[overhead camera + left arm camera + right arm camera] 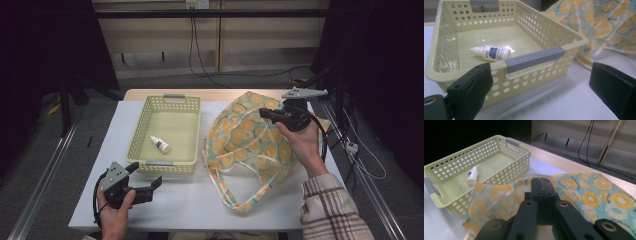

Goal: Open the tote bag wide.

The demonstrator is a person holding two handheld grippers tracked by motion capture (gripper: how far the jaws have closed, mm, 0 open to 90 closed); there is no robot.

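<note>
View from above: my right gripper (pixel 264 113) is raised over the far right part of the white surface (pixel 190 200), pointing toward the left of that view, with its grey three-cornered plate on top. In the right gripper view its two black fingers (pixel 541 187) stand together, and the edge of the orange-slice patterned cloth bag (pixel 250 145) lifts up to their tips; whether the cloth is actually pinched between them I cannot tell, since the tips hide the contact. The bag lies crumpled on the right half of the surface, its looped handles trailing toward the near edge, its left edge just beside the basket.

My left gripper (pixel 145 182) rests low at the near left of the surface, held in my left hand (pixel 116 212). Its fingers (pixel 471 87) are wide apart with nothing between them; they point at the near wall of the pale yellow perforated basket (pixel 137 127), close to its grey handle (pixel 535 59) but not touching it.

The basket sits left of centre on the surface, with a second grey handle on its far wall. A small white dropper bottle (pixel 160 144) with a blue label lies on its side on the basket floor, nearer the near wall, cap end pointing to the left in the left gripper view.

My right sleeve is plaid.
</note>
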